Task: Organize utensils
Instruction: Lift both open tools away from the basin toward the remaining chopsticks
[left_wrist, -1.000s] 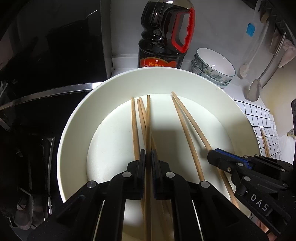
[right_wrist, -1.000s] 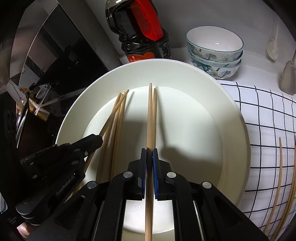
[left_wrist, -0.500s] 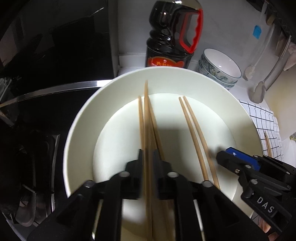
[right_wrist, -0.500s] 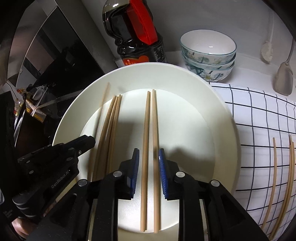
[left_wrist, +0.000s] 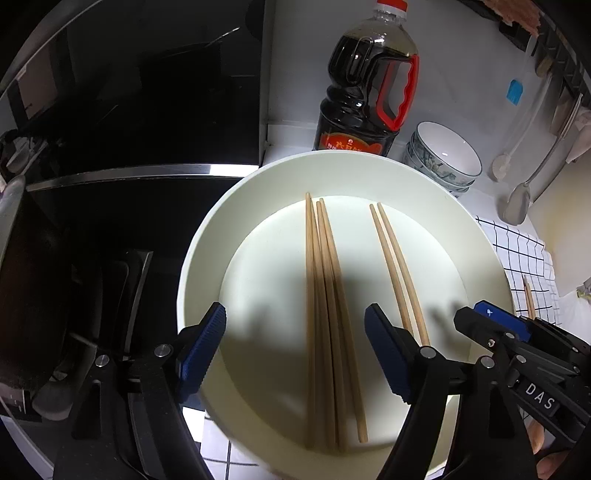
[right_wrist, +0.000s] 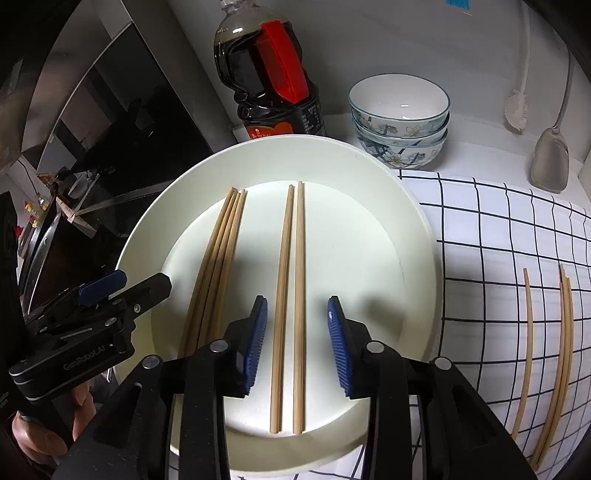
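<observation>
Both grippers hang over the plate (right_wrist: 413, 236), pointing steeply down, w/ nothing gripped. Left gripper (left_wrist: 295, 354): fingers spread wide, jaws have just been opening, and the bundle of chopsticks (left_wrist: 325, 302) lies flat on the plate between them, not touched by either blue pad (left_wrist: 201, 354). Right gripper (right_wrist: 297, 343): fingers partly spread, jaws also just been opening, and the pair of chopsticks (right_wrist: 291, 295) lies between its pads w/ clear gaps both sides.

Judgement: this reads as a release step. Sticks lie roughly parallel, tips pointing away from the fingers, prob. so each group stays together and the plate rim keeps them from rolling off. The bundle sits just left of the right fingers, the pair just right of the left fingers; groups are near each other but apart.

More chopsticks, curved by the lens, lie on the checked cloth (right_wrist: 498, 229), well right of the right fingers, so the sorting looks unfinished. Those are likely next, prob. for the right side since it's nearer.

Beyond the fingertips, past the plate's far rim: sauce bottle (right_wrist: 269, 77), stacked bowls (right_wrist: 400, 118). Ladle (right_wrist: 550, 158) hangs far right. Stovetop (left_wrist: 147, 122) left of the left fingers.

Risk, as a guess: thin round sticks on smooth glaze slide easily if bumped while pulling away.
</observation>
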